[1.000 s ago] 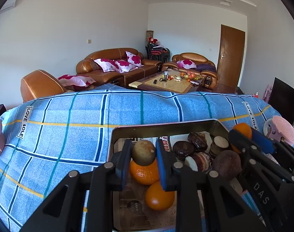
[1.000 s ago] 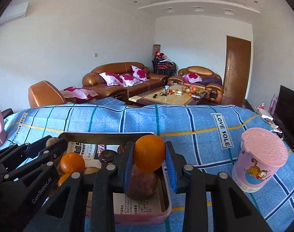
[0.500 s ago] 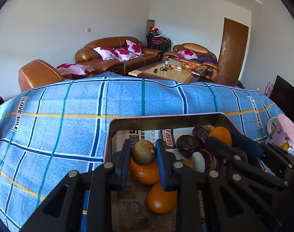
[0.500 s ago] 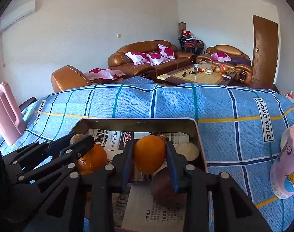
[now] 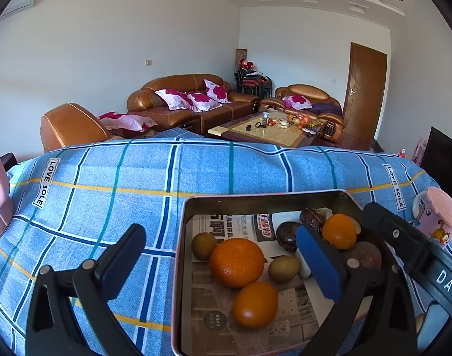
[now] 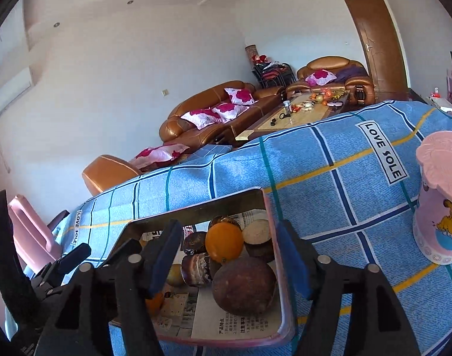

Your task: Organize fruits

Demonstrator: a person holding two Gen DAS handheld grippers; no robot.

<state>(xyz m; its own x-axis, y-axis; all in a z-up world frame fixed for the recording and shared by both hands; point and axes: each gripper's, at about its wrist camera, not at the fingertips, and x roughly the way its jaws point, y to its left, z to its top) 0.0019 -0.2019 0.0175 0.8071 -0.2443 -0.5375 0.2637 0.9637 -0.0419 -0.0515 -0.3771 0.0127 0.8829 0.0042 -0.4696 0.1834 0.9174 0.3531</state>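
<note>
I was working at a table covered with a blue checked cloth [image 5: 113,184], in a living room with brown leather sofas [image 5: 184,101] behind it. My left gripper [image 5: 223,255] had its jaws spread wide and held nothing; between them lay the left wall of the metal tray [image 5: 182,237] and the large orange [image 5: 236,262], with a small brown-green fruit [image 5: 201,245] just beside it, a second one [image 5: 283,268] to its right and another orange [image 5: 255,304] nearer to me. My right gripper [image 6: 230,262] was also wide open and empty, above the right end of the tray, where a smaller orange [image 6: 224,246] rested on the dark brown fruits [image 6: 243,286]. A pink cup [image 6: 441,198] stood apart on the cloth at the right. Half a second earlier both grippers were closed: the left one pinched a brown-green fruit and the right one pinched an orange. Now both fruits lay in the tray, so I judged that this placing step was finished. The tray was lined with newspaper. For the next move, I think each gripper had to rise clear of the tray walls without touching the round fruits, which may roll easily, and then go for another fruit; I could not see any fruit outside the tray.
</note>
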